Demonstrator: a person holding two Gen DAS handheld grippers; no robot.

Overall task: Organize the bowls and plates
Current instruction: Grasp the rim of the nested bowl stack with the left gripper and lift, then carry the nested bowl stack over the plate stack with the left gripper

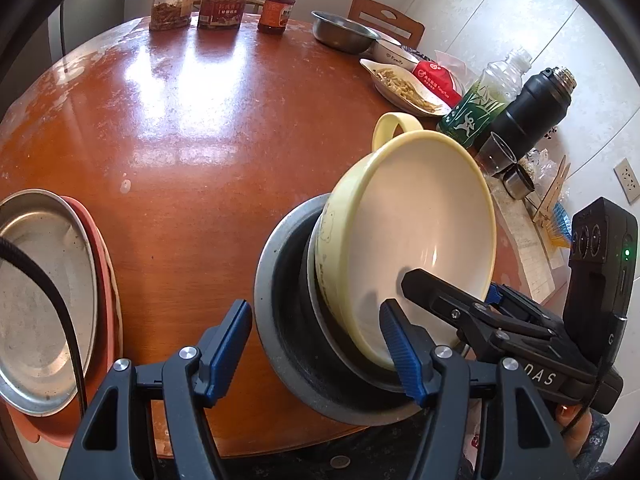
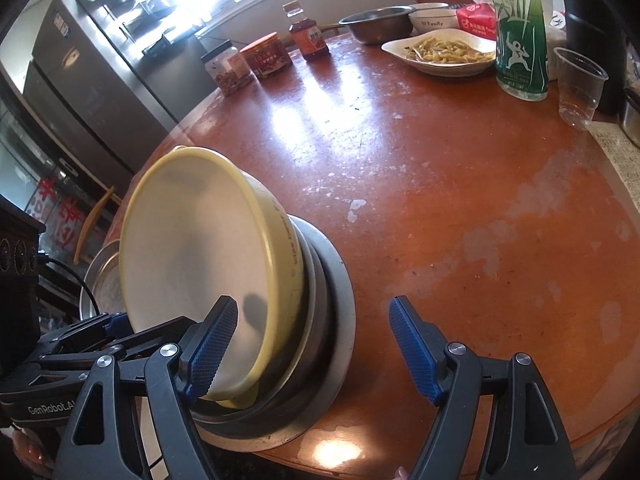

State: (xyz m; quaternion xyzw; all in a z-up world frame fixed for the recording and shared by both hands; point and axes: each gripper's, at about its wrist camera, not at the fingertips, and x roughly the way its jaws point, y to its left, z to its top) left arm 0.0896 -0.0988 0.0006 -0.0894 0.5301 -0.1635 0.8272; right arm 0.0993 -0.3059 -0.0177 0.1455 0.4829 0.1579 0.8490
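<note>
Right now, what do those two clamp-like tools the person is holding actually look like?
Both the left gripper and the right gripper have black plastic frames with silver pivot screws and two fingers faced with ribbed blue pads. Each carries a black camera box with a cable; white lettering marks the bodies.

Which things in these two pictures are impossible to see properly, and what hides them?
- Left wrist view: the bottom of the yellow bowl is hidden inside the dark bowls under it; their number is unclear.
- Left wrist view: the metal plate is cut by the left edge and crossed by a black cable.
- Right wrist view: the black flask is cut by the right edge.
</note>
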